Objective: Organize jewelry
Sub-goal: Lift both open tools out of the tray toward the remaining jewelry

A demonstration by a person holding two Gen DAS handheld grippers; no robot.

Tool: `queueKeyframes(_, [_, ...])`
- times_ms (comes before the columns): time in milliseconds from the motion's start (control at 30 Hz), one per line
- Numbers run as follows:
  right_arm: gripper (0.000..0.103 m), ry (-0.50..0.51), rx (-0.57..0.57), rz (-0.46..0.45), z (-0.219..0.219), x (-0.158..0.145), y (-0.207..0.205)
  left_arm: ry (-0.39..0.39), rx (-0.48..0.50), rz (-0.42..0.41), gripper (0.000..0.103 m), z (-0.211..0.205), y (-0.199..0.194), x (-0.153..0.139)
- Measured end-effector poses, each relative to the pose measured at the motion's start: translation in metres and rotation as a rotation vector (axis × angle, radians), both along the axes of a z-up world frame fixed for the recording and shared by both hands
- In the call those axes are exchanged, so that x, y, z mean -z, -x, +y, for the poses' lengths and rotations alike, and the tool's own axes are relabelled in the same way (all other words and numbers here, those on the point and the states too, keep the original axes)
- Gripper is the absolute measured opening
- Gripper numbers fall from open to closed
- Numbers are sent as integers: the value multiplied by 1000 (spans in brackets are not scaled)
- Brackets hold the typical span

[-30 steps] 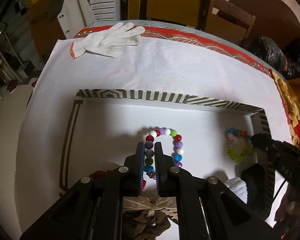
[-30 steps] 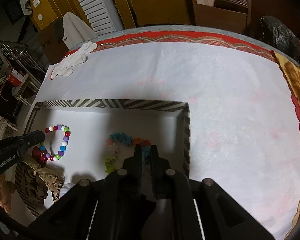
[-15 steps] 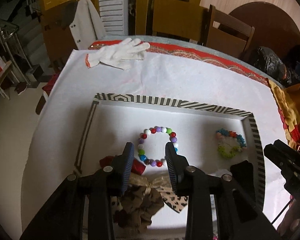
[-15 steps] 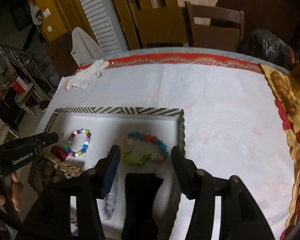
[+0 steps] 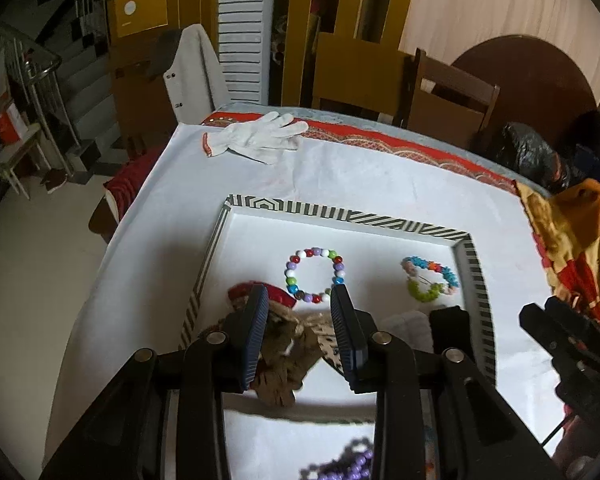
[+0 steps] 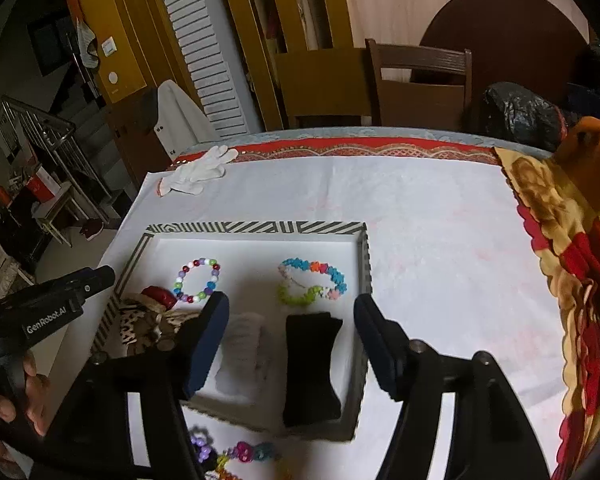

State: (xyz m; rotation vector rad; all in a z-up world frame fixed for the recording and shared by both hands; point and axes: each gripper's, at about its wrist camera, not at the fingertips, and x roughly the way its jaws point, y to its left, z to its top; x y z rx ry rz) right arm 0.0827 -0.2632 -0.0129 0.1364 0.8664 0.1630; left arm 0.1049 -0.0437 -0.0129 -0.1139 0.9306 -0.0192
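Both my tongs, left [image 5: 298,294] and right [image 6: 290,306], have just been opening and stand spread, empty. Two bracelets [image 6: 196,279] lie apart in the tray [image 6: 256,227]. Loose beads [image 6: 240,452] on the table's near edge: I should reach there next, approaching low.

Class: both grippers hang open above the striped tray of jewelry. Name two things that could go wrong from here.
1. More beaded pieces lie outside the tray at the near edge, half hidden under the right gripper; a blind reach could knock them away.
2. The round-bead bracelet lies close to the leopard bow; the left gripper might snag both.
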Motion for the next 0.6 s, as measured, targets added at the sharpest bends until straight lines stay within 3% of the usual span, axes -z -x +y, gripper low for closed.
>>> queueKeyframes(233, [71,9,0,-26,8,-14,31,-67,8,-54,24,-2,29,-12])
queueKeyframes(600, [74,29,-17,-52,28,-27,57,-78,0,-91,24,9,59,-24])
